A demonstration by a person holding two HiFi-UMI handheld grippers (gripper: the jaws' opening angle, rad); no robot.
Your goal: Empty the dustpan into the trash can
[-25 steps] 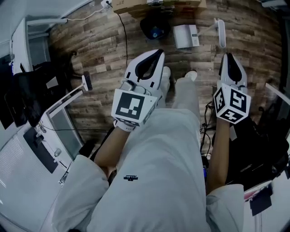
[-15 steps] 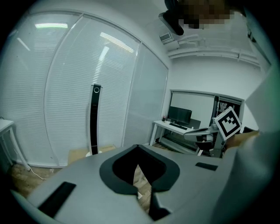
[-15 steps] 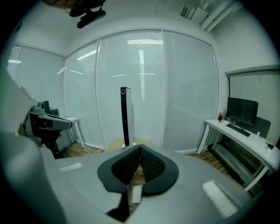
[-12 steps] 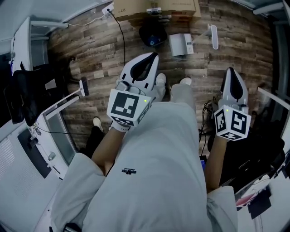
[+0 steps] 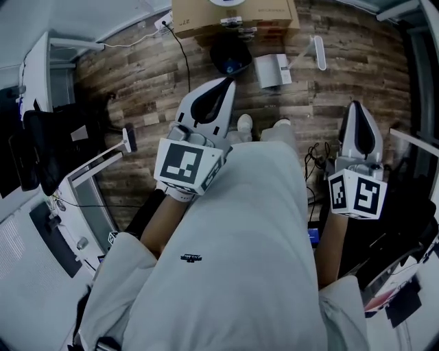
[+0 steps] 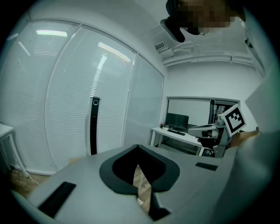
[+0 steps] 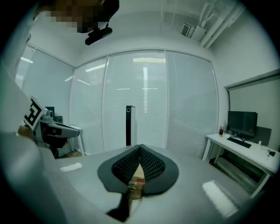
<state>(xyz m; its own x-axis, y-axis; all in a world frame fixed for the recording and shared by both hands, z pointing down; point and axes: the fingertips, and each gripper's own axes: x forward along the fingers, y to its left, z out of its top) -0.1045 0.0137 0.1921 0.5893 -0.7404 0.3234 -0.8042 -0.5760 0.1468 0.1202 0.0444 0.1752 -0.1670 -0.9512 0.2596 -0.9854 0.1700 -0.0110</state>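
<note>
I stand over a wooden floor. A black trash can [image 5: 230, 53] sits at the far end, beside a white dustpan [image 5: 273, 70] and a white-handled brush [image 5: 319, 53]. My left gripper [image 5: 224, 86] hangs in the air in front of my body, pointing toward them, shut and empty; in the left gripper view [image 6: 139, 148] its pads meet with nothing between them. My right gripper [image 5: 357, 107] is off to the right, apart from all three. Its jaws have just been closing, and in the right gripper view [image 7: 139, 147] they are shut on nothing.
A cardboard box [image 5: 233, 12] stands behind the trash can. White desks and a black chair [image 5: 48, 147] line the left side. Cables [image 5: 317, 168] lie on the floor beside my right leg, with dark equipment at the right edge. My shoes [image 5: 244, 125] are below the grippers.
Both grippers have risen toward the camera and drawn back from the floor things. The right one has shifted lower right in the picture. The trash can and dustpan have slid toward the top edge.
</note>
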